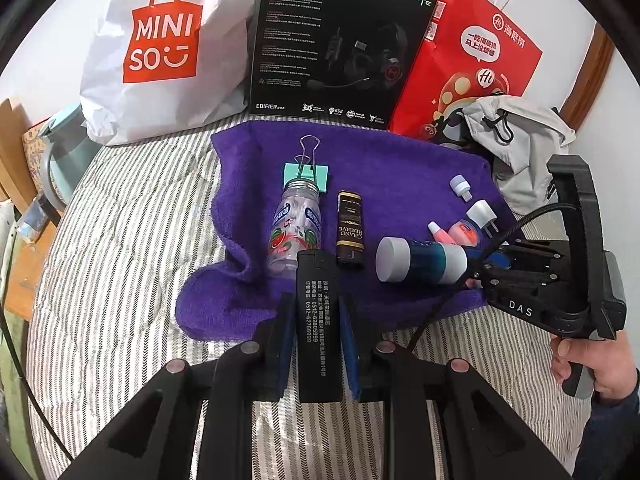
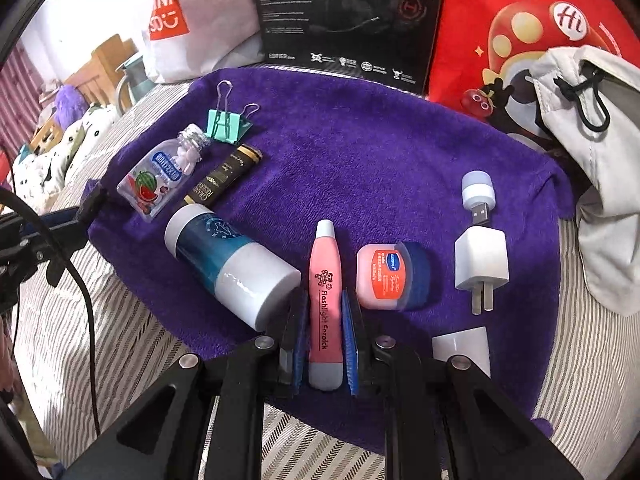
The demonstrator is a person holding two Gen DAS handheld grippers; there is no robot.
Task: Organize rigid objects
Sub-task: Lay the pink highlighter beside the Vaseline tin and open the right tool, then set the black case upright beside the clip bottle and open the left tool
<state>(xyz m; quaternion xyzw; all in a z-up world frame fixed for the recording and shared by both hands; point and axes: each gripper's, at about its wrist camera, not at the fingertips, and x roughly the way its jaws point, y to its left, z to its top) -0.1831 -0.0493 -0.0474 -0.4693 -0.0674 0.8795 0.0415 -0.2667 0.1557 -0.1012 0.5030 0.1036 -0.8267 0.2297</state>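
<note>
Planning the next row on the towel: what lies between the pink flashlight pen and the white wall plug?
The small Vaseline jar lies between the pink flashlight pen and the white wall plug, clearest in the right wrist view.

Bed with striped grey-and-white cover point(image 1: 120, 240), lit brightly. White wall point(image 1: 60, 52) behind. Against the wall: white shopping bag point(image 1: 160, 48), black headset box point(image 1: 336, 40), red paper bag point(image 1: 480, 60), grey drawstring pouch point(image 1: 528, 140). Wooden trim point(image 1: 596, 64) at the right edge. To the left, wooden furniture point(image 2: 100, 64), a pale green jug point(image 1: 68, 140), and soft toys point(image 2: 68, 136).
</note>
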